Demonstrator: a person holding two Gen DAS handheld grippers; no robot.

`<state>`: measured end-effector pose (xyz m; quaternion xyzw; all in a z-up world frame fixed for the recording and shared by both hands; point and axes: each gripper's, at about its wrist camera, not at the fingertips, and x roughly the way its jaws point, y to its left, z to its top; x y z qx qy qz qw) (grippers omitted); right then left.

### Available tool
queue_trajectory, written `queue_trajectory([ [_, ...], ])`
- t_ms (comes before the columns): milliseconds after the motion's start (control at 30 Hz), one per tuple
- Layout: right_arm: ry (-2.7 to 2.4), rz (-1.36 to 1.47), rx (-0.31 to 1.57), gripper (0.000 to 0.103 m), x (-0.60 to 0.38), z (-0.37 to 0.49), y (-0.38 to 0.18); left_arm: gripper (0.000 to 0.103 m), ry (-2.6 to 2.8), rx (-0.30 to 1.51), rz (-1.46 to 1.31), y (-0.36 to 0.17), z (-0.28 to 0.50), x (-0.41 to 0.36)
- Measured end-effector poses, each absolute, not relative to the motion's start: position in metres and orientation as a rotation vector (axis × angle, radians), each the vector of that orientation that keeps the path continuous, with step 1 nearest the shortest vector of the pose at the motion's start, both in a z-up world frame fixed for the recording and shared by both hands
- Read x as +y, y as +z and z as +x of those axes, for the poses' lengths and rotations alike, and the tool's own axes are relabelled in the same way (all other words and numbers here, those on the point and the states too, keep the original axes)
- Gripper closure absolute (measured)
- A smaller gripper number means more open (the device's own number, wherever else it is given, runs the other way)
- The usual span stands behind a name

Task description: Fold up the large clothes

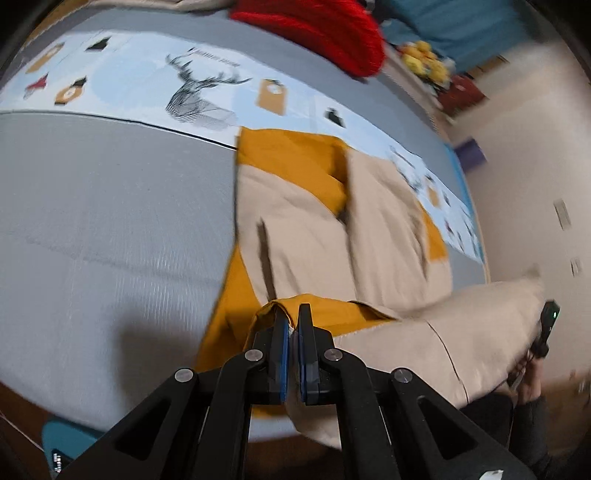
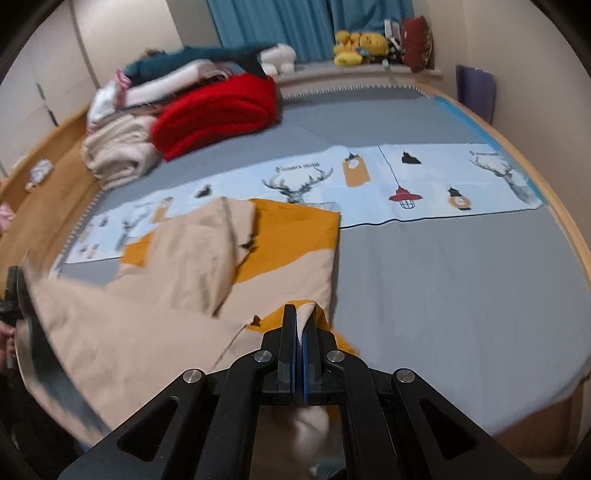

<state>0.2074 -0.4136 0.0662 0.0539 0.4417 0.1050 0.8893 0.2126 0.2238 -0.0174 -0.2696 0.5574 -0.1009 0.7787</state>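
The coat [image 1: 317, 221], beige outside with a mustard-yellow lining, lies partly folded on the grey bed [image 1: 110, 221], its far edge reaching onto a pale blue printed strip [image 1: 147, 85] that runs across the mattress. Its near edge is lifted off the bed at two corners.

The left gripper [image 1: 293, 317] has its fingers closed narrow on a fold of yellow lining and beige cloth at the near hem. The right gripper [image 2: 304, 317] is likewise pinched tight on a corner of the same coat [image 2: 184, 258], where beige and yellow cloth bunch between the blue pads.

The strip [image 2: 424, 177] carries drawn deer heads, hanging lamps and orange tags. A line of small writing sits above one deer [image 2: 295, 184], too blurred to read. In the right wrist view three deer heads can be counted, two full and one partly behind the coat.

At the far side of the bed sits a pile of folded laundry [image 2: 122, 151], with one red blanket [image 2: 218, 114] against it. On the window ledge under the blue curtains [image 2: 295, 26] are yellow stuffed toys [image 2: 358, 46], their number unclear. A purple roll [image 2: 474, 90] stands by the wall.
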Motion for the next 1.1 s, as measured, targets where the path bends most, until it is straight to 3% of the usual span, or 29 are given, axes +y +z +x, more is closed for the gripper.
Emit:
queue_trajectory([
  [167, 0.177, 0.161, 1.017, 0.101, -0.413, 0.275, 0.013, 0.100, -0.156, 1.267, -0.693, -0.077, 0.237, 0.229],
  [267, 0.151, 0.169, 1.080, 0.101, -0.408, 0.298, -0.012, 0.098, -0.128, 1.270, -0.673, -0.077, 0.243, 0.232],
  [467, 0.101, 0.270, 1.147, 0.099, -0.415, 0.322, -0.032, 0.088, -0.132, 1.262, -0.766, -0.073, 0.239, 0.243],
  [500, 0.095, 0.300, 1.152, 0.099, -0.419, 0.323, -0.034, 0.080, -0.115, 1.252, -0.759, -0.069, 0.236, 0.246],
  [533, 0.093, 0.316, 1.148, 0.096, -0.421, 0.322, -0.033, 0.073, -0.093, 1.235, -0.753, -0.065, 0.232, 0.251],
  [633, 0.090, 0.357, 1.104, 0.090, -0.427, 0.313, -0.025, 0.072, -0.017, 1.176, -0.778, -0.055, 0.223, 0.267],
  [700, 0.036, 0.318, 1.044, 0.081, -0.431, 0.303, -0.014, 0.072, 0.030, 1.141, -0.770, -0.049, 0.215, 0.278],
  [767, 0.012, 0.327, 1.009, 0.064, -0.439, 0.297, -0.007, 0.072, 0.041, 1.138, -0.742, -0.047, 0.210, 0.280],
  [800, 0.010, 0.362, 0.994, 0.062, -0.447, 0.292, -0.006, 0.070, 0.035, 1.156, -0.710, -0.048, 0.209, 0.277],
  [1100, 0.075, 0.305, 1.109, 0.061, -0.438, 0.288, -0.030, 0.060, -0.020, 1.250, -0.488, -0.059, 0.223, 0.236],
])
